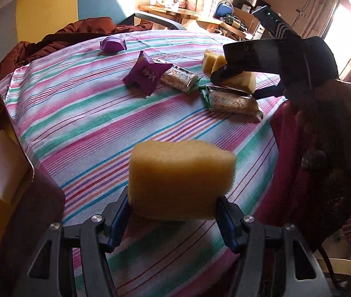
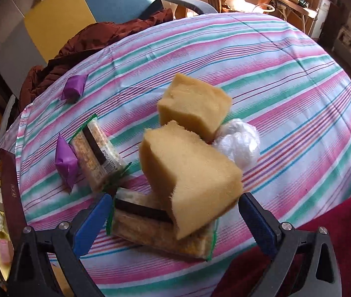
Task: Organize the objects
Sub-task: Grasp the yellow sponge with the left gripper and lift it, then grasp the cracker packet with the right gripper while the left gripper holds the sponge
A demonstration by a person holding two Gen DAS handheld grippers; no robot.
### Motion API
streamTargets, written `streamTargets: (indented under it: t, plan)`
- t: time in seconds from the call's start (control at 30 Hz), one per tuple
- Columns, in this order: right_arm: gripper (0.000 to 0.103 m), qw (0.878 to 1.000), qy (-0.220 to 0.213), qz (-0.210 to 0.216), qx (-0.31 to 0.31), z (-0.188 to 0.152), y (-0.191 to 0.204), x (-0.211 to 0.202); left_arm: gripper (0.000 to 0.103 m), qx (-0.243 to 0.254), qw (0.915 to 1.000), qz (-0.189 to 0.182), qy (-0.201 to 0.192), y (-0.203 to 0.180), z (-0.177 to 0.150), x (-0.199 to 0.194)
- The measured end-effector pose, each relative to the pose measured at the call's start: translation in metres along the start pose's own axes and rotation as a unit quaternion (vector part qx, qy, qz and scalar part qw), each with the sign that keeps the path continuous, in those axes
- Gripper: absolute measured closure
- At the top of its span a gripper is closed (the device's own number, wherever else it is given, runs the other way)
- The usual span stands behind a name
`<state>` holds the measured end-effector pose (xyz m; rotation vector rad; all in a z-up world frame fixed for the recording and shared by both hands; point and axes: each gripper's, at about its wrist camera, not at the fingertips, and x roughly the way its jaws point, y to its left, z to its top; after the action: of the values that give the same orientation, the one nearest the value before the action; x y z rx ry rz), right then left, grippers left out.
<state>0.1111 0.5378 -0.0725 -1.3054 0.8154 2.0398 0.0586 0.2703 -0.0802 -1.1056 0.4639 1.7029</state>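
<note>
Yellow sponge point(image 1: 180, 180) above striped tablecloth point(image 1: 81, 113); wooden desk point(image 1: 175, 12) beyond.

**Clearance and obstructions on the tabletop**

Tabletop point(image 1: 81, 113): the broad striped middle and near-left stretch is bare, so passage there is free. Far right is crowded: two snack bars point(image 1: 235, 101) point(image 1: 180, 78), purple packet point(image 1: 144, 74), sponge pieces point(image 1: 243, 80) and crumpled plastic point(image 2: 237, 146) lie touching or just beside one another. Right gripper point(image 1: 244, 84) hangs over that cluster. Second purple packet point(image 1: 112, 44) sits alone near the far edge. Box wall point(image 1: 12, 133) bounds the left edge.
</note>
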Motion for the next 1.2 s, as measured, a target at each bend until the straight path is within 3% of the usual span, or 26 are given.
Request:
streamTargets:
  t: [0.13, 0.4, 0.57, 0.67, 0.8, 0.87, 1.0, 1.07, 1.13, 1.2]
  plan:
    - [0.0, 0.996, 0.064, 0.058, 0.006, -0.009, 0.007, 0.016, 0.04, -0.003, 1.0, -0.002, 0.0, 0.004, -0.005, -0.003]
    - [0.0, 0.981, 0.108, 0.151, -0.053, -0.055, 0.05, 0.005, 0.04, -0.011, 0.9999, 0.003, -0.002, 0.011, -0.013, -0.012]
    - [0.0, 0.988, 0.055, 0.081, -0.121, -0.054, 0.072, -0.013, 0.04, -0.024, 0.9997, 0.002, -0.003, 0.017, -0.016, -0.013]
    - [0.001, 0.983, 0.033, 0.02, -0.179, -0.05, 0.084, -0.012, 0.039, -0.019, 0.9998, 0.008, -0.003, 0.015, -0.017, -0.014]
    - [0.018, 0.977, 0.035, -0.018, -0.211, -0.047, 0.092, 0.008, 0.038, -0.022, 0.9997, 0.008, -0.003, 0.016, -0.017, -0.013]
    - [0.029, 0.975, 0.045, -0.024, -0.215, -0.047, 0.092, 0.021, 0.038, -0.02, 0.9997, 0.01, -0.003, 0.015, -0.017, -0.013]
    - [0.033, 0.975, 0.038, -0.012, -0.221, -0.046, 0.089, 0.023, 0.039, -0.014, 0.9997, 0.017, -0.007, 0.012, -0.017, -0.012]
    - [0.039, 0.974, 0.032, -0.009, -0.224, -0.045, 0.09, 0.022, 0.041, -0.018, 0.9996, 0.017, -0.011, 0.013, -0.017, -0.013]
    - [0.052, 0.974, 0.025, -0.004, -0.226, -0.043, 0.089, 0.02, 0.041, -0.018, 0.9996, 0.018, -0.013, 0.013, -0.017, -0.016]
    - [0.052, 0.975, 0.024, -0.001, -0.222, -0.042, 0.088, 0.019, 0.041, -0.017, 0.9995, 0.022, -0.017, 0.012, -0.017, -0.019]
